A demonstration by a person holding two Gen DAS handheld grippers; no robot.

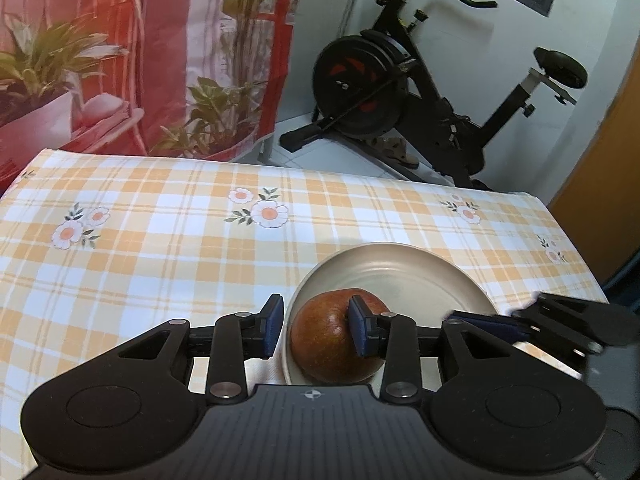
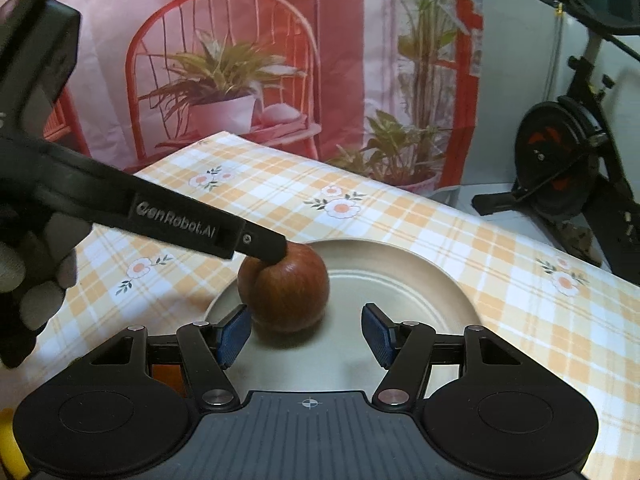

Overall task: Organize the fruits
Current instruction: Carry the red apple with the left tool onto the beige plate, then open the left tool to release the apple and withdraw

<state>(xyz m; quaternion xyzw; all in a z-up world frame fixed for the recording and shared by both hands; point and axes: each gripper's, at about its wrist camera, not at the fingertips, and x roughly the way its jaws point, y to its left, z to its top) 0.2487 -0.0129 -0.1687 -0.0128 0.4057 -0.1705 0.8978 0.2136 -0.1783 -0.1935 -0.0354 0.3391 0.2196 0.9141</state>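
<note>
Right gripper (image 1: 560, 328) blurred — apple's (image 1: 332, 340) far side (partly) hidden.

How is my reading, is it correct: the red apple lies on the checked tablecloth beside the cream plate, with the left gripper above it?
Not quite. The red apple lies on the cream plate, not beside it on the checked tablecloth; the right wrist view shows this plainly. The left gripper is above it, as you say.
</note>
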